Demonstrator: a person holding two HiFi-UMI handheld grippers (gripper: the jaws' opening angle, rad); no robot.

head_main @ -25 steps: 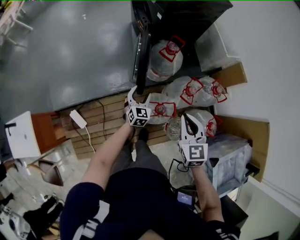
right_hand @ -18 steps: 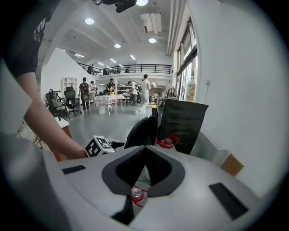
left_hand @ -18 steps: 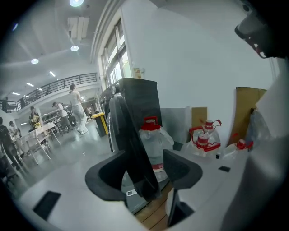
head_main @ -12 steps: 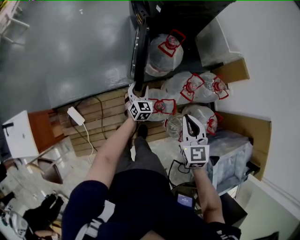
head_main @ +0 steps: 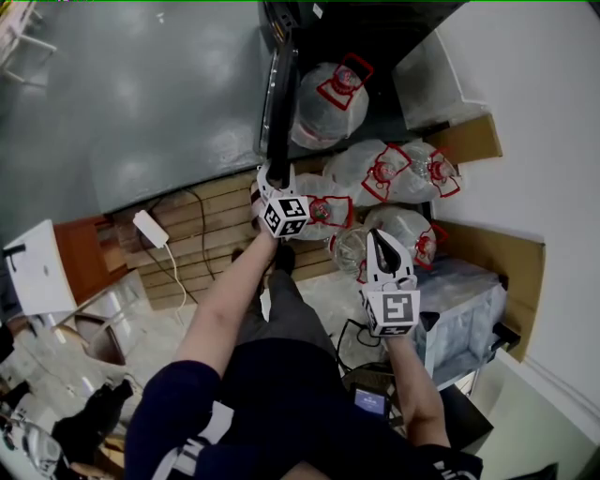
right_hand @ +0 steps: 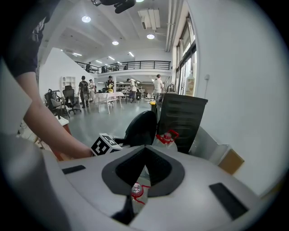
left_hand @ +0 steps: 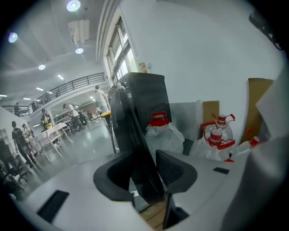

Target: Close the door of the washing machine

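The left hand-held gripper (head_main: 276,175), jaws just closing, pinches the near edge of the washing machine's (head_main: 375,33) open door (head_main: 279,94). The right hand-held gripper (head_main: 377,236), pressed together and empty, hangs right of the door over red-capped water jugs (head_main: 323,108).

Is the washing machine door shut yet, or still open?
Open: the door stands swung out, edge-on, away from the dark machine front.

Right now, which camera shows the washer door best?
Left gripper view: the door stands close up between the left gripper's jaws, which have just been closing. Head view shows the door edge-on from above. Right gripper view shows only its rounded upper part.
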